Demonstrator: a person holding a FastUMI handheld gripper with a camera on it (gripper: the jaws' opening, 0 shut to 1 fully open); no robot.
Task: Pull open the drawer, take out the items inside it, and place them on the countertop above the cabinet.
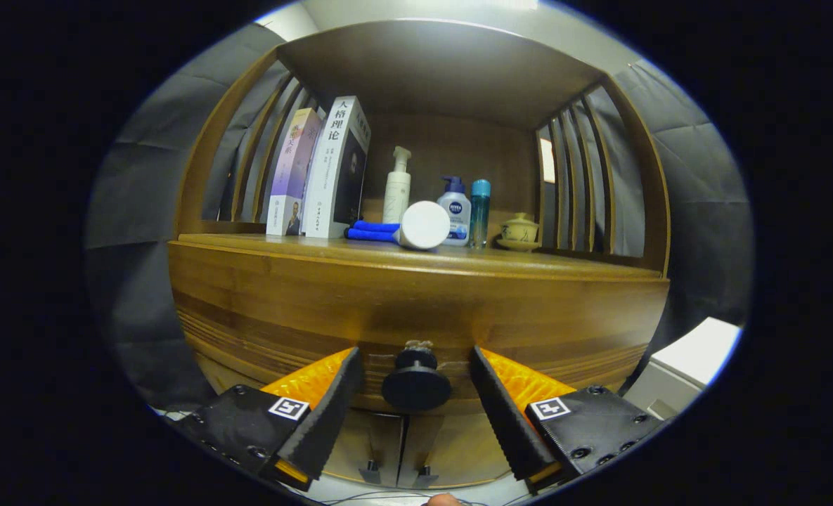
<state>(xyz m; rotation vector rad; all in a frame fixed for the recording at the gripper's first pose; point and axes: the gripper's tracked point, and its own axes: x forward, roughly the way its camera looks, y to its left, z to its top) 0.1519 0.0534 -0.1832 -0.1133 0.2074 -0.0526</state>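
The gripper (416,372) is held level and faces the wooden cabinet head-on, its two fingers spread wide with a clear gap on either side of the round dark drawer knob (416,383), which sits squarely between them; neither finger touches it, and the jaws have hold of nothing. The fingertips reach to about the knob's stem, close against the drawer front (416,316), a broad curved-looking band of brown wood with horizontal grooves along its lower part. The drawer is shut, flush with the cabinet body, so whatever is in it cannot be seen. Below the knob, beneath the fingers, two lower cabinet doors (398,450) meet at a vertical seam, each with a small handle near the bottom. Directly above the drawer lies the countertop (578,263), set inside an open shelf with slatted wooden sides. On it, beyond the fingers, two books (325,172) stand upright toward the left, with a blue-handled object with a white round head (423,225) lying on its side just beside them. Behind that stands a tall white pump bottle (396,186), then a shorter white pump bottle with a blue top (455,209) and a slim blue bottle (480,211), and to the right of those a small lidded ceramic cup on a saucer (519,230). A white boxy object (690,358) stands off to the right of the cabinet.
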